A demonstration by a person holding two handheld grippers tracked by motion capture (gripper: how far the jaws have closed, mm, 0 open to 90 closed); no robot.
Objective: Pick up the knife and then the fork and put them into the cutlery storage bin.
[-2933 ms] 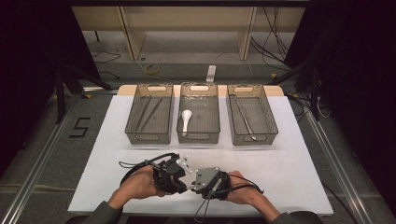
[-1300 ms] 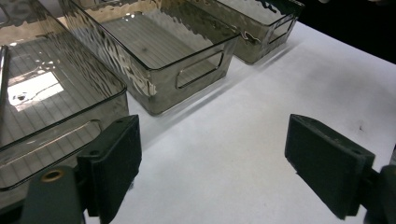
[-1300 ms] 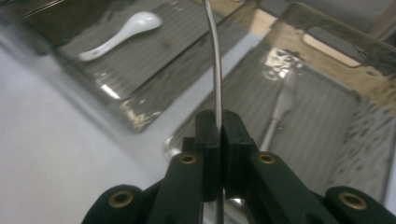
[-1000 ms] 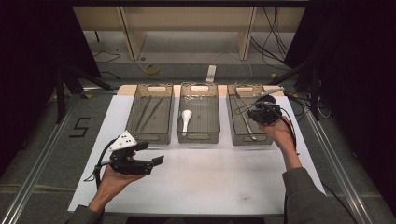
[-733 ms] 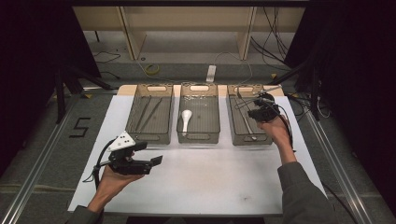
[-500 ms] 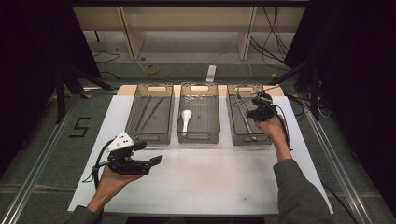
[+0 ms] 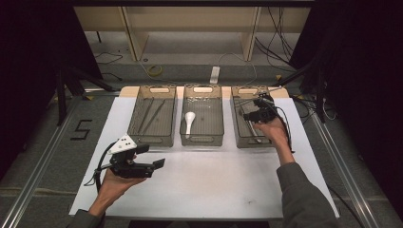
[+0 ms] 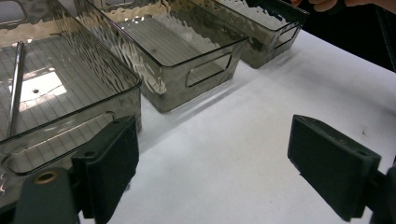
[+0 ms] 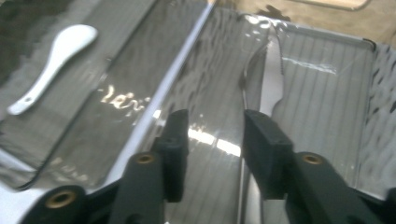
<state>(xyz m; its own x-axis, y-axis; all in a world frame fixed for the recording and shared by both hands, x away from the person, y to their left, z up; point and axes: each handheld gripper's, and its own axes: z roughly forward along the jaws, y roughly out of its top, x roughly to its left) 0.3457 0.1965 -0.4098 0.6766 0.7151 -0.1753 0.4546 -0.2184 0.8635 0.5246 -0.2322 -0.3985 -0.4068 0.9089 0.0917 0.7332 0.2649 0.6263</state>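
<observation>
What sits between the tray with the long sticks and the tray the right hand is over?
A third clear tray holding a white spoon, seen in the high view.

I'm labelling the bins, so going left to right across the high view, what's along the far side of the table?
Left bin holding thin metal sticks → middle bin holding a white spoon → right bin, with the right gripper over it, its fingers just opened, nothing between them.

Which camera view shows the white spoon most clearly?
The right gripper view: the white spoon lies large at upper left, bowl and handle both distinct, seen through the bin wall. The high view shows it small in the middle bin.
</observation>
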